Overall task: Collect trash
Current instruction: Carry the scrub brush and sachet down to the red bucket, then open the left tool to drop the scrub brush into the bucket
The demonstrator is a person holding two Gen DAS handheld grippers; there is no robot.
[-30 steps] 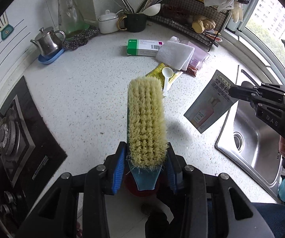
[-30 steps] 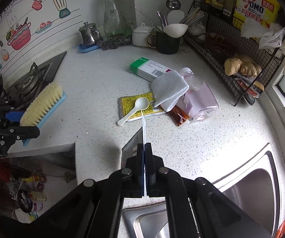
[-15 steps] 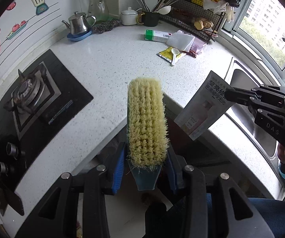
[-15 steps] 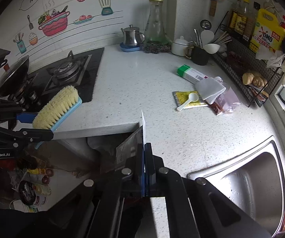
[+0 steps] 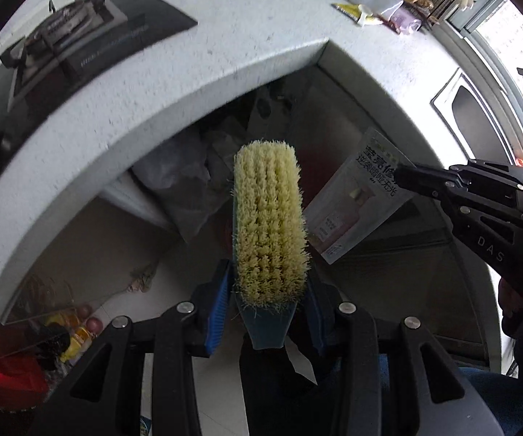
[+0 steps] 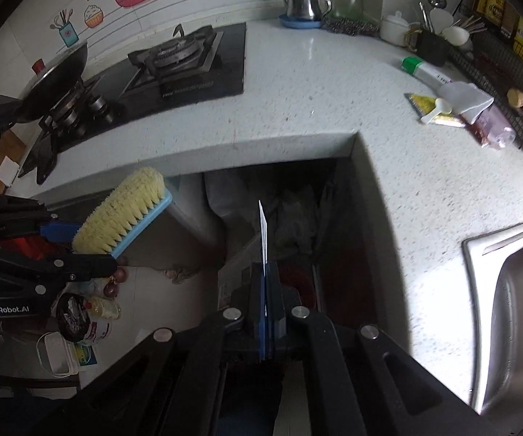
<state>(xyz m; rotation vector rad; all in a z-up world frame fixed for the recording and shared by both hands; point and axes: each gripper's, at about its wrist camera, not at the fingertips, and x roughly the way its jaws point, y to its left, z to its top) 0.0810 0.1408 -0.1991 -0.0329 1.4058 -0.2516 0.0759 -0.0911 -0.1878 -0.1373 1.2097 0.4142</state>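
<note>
My left gripper is shut on a scrubbing brush with yellow bristles and a blue back; it also shows in the right wrist view. My right gripper is shut on a flat printed paper packet, seen edge-on; its face shows in the left wrist view. Both are held off the counter, over the dark recess under the counter corner, above a bin with a grey liner bag. More trash lies far back on the counter: a yellow sachet, a white scoop, a pink plastic bottle.
White speckled counter wraps around the recess. Gas hob and pan at left, sink at right. Kettle, utensil cup, green-white box, cloth and wire rack stand at the back. Bottles and bags clutter the floor.
Both grippers have pulled back from the counter and dropped lower, now over the recess and bin below the counter edge. Each keeps its hold on brush and packet.
</note>
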